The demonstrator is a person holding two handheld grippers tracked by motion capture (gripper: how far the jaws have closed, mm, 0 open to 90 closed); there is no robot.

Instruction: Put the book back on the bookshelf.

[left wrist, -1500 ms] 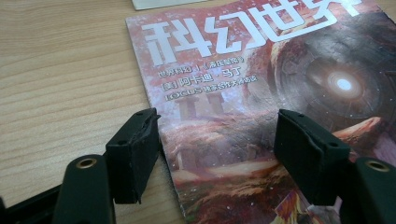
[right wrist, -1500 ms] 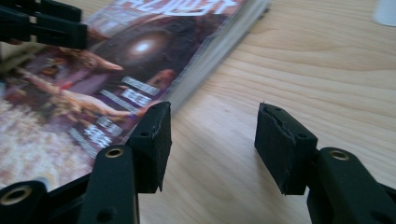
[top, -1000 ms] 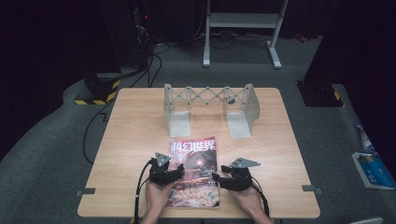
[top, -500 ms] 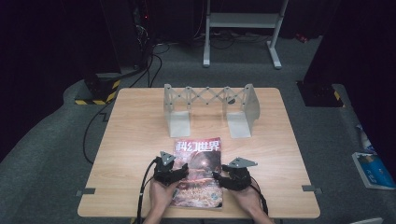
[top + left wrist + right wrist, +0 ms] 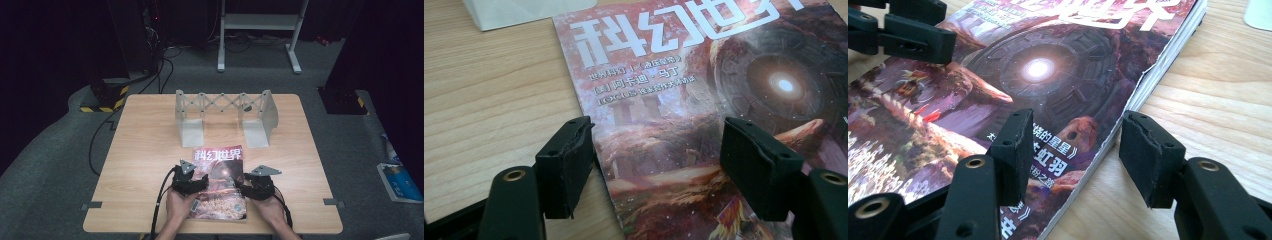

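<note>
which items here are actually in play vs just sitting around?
In play:
- magazine, flat on the table
- left gripper, open, straddling the magazine's left edge
- right gripper, open, straddling its right edge

Probably next, judging by placement:
- metal expanding book rack, standing just beyond the magazine

Lying about:
- blue book on the floor
- white stand frame
- floor cables
</note>
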